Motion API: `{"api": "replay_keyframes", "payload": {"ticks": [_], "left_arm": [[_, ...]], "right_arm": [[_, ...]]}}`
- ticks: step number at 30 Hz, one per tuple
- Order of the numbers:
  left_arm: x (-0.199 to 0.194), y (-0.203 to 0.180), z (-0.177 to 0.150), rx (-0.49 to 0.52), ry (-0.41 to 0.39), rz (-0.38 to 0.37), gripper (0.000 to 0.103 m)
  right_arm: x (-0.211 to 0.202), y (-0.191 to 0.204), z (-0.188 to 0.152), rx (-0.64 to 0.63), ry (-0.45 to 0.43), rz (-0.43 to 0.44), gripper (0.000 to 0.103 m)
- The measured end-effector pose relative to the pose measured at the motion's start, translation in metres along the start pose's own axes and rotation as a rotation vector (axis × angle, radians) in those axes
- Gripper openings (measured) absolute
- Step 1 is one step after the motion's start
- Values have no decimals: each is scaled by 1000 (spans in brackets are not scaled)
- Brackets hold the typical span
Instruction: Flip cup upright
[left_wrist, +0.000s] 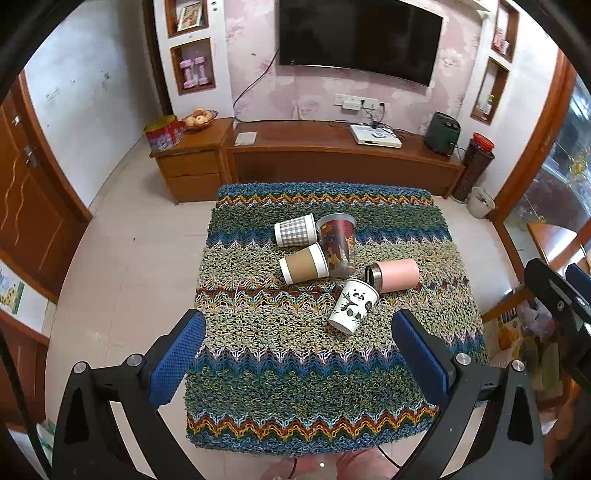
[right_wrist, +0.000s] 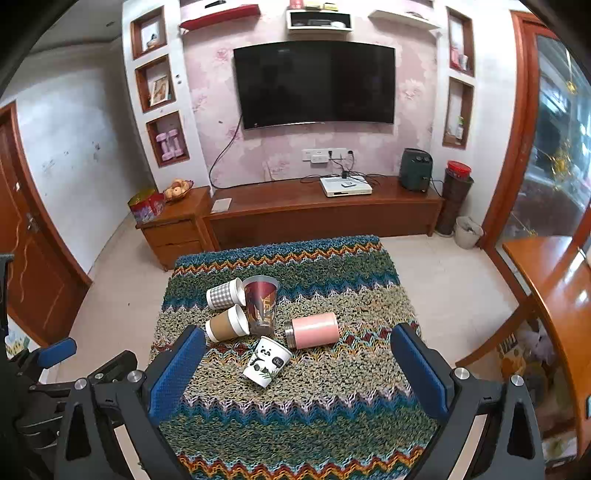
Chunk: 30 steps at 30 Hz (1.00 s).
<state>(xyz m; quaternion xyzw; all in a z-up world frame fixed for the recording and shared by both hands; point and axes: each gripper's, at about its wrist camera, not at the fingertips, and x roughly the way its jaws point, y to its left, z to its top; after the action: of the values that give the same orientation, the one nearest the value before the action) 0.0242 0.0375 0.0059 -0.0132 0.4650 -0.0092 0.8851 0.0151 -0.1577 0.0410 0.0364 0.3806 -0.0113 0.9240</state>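
Several cups lie tipped over on a table under a knitted zigzag cloth (left_wrist: 295, 369) (right_wrist: 314, 406): a checked paper cup (left_wrist: 294, 230) (right_wrist: 225, 293), a brown-sleeved paper cup (left_wrist: 303, 263) (right_wrist: 227, 324), a clear cup with a dark red print (left_wrist: 338, 245) (right_wrist: 260, 304), a pink steel tumbler (left_wrist: 393, 275) (right_wrist: 313, 330) and a white panda cup (left_wrist: 352, 305) (right_wrist: 266, 361). My left gripper (left_wrist: 299, 325) is open and empty, above the cloth's near half. My right gripper (right_wrist: 298, 341) is open and empty, with the cups between its fingers in its view.
A wooden TV bench (left_wrist: 332, 155) (right_wrist: 321, 210) and a drawer unit (left_wrist: 192, 162) stand behind the table under a wall TV (right_wrist: 314, 83). A white bin (left_wrist: 479, 202) (right_wrist: 468, 231) sits at the right. The right gripper's body (left_wrist: 561, 299) shows at the right edge.
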Motion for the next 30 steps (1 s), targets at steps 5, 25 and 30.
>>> {"api": "replay_keyframes", "payload": {"ticks": [5,25,30], "left_arm": [[8,-8,3,-55,18,28,101],[117,-57,-41,-344,157,176,101],[138,-59,-55,-352,188,237,101]], "right_arm": [[15,-12,11,-24,18,58,101],[198,-40,6,-568,173,266,97],[235,-26,-20,-687,223,273,97]]}}
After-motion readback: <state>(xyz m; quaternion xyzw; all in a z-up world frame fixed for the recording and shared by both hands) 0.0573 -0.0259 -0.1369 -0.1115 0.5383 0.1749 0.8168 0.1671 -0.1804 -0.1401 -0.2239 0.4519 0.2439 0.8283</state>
